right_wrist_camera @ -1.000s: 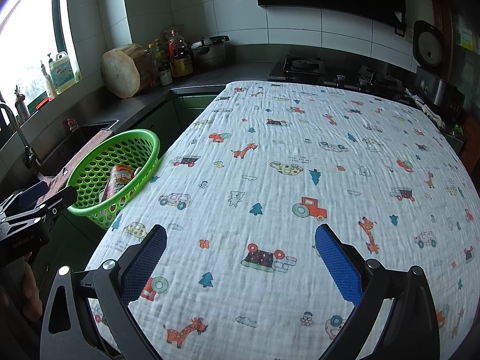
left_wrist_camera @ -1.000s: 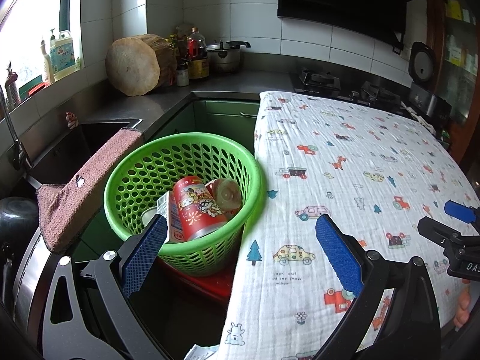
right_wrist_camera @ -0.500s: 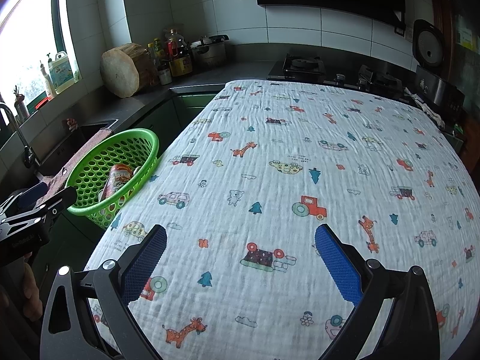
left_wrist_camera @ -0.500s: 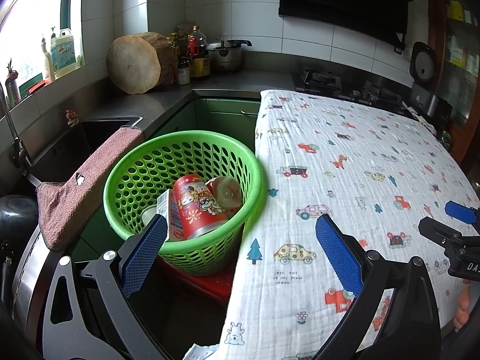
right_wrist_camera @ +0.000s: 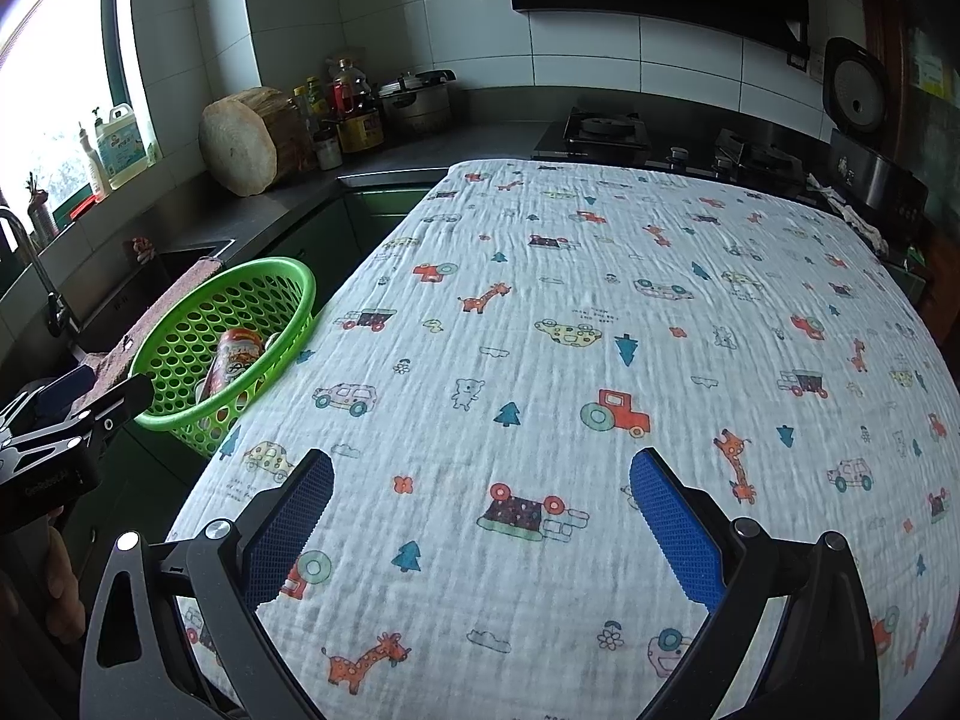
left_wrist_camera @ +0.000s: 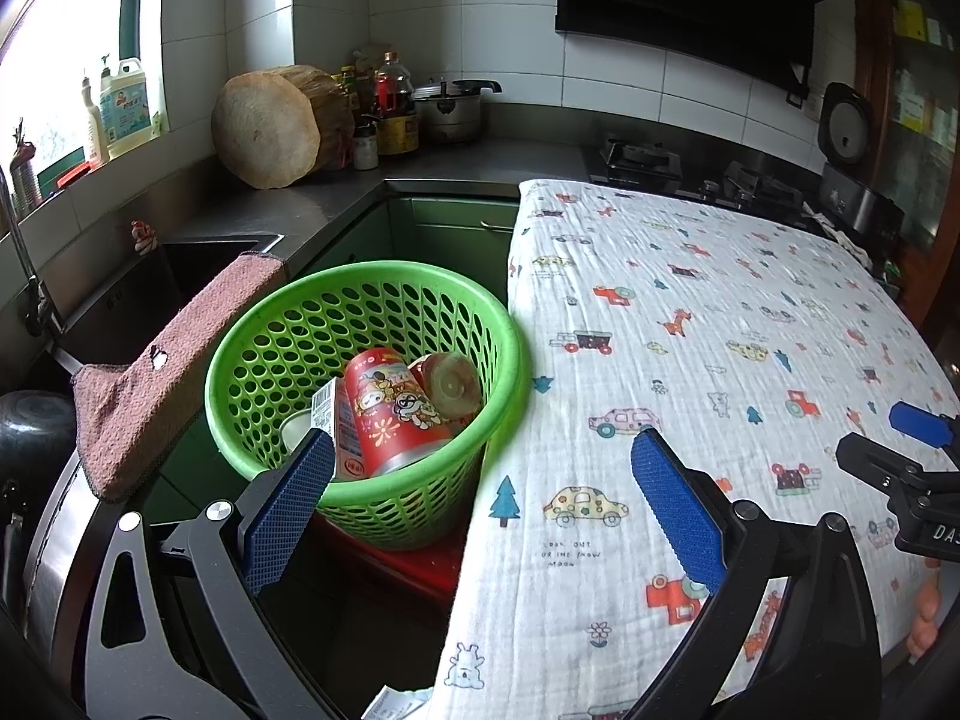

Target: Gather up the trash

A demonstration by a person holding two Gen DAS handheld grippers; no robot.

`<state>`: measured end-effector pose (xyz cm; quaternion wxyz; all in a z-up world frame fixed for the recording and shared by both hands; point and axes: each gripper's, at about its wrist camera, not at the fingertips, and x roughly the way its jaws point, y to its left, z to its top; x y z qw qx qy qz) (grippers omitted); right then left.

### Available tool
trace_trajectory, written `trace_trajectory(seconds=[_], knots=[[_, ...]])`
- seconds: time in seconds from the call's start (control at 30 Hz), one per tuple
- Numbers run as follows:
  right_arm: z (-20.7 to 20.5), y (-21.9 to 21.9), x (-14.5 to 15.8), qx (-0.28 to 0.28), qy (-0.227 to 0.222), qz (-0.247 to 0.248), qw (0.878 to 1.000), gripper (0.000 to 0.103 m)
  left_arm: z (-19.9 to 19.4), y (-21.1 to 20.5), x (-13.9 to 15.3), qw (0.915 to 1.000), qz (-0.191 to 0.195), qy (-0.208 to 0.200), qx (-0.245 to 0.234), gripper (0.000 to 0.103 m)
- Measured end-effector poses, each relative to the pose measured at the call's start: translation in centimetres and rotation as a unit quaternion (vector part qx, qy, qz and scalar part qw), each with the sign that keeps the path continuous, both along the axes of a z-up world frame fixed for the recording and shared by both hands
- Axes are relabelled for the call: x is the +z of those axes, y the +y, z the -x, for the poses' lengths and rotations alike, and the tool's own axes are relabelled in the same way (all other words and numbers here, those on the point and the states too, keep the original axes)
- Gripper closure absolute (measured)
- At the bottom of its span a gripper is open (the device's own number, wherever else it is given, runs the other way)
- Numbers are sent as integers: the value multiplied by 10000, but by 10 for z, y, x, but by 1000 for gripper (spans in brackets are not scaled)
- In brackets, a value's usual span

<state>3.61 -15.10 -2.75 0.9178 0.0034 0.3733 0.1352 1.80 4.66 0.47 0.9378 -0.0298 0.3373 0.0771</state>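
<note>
- The desk [right_wrist_camera: 600,312], under a white cloth printed with cars and giraffes, fills the middle and right of the right wrist view; no trash shows anywhere on it.
- The green basket [left_wrist_camera: 366,300] stands just beside the desk's left edge, at centre left of the left wrist view, on something red beneath it.
- The trash sits inside that basket: a red can [left_wrist_camera: 393,408] lying tilted, a small bottle [left_wrist_camera: 453,381] touching its right side, a carton [left_wrist_camera: 339,420] at its left.
- The left claw [left_wrist_camera: 480,504] hovers at the bottom of its frame, near the basket's front, fingers released and holding nothing.
- The right claw [right_wrist_camera: 480,519] hangs over the cloth at the bottom of its frame, likewise spread apart and empty.
- Judgement: collecting looks finished, or close to it, with 3 items binned.
- The next move calls for scanning the unseen desk edges for leftovers; a scrap of paper at the bottom of the left view may be 1.
</note>
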Motion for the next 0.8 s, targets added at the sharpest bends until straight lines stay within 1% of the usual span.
trace_trajectory(seconds=[0.8], knots=[[1, 0, 1, -2, -28, -24, 10000, 7, 2, -2, 0, 10000, 37, 2, 12, 5]])
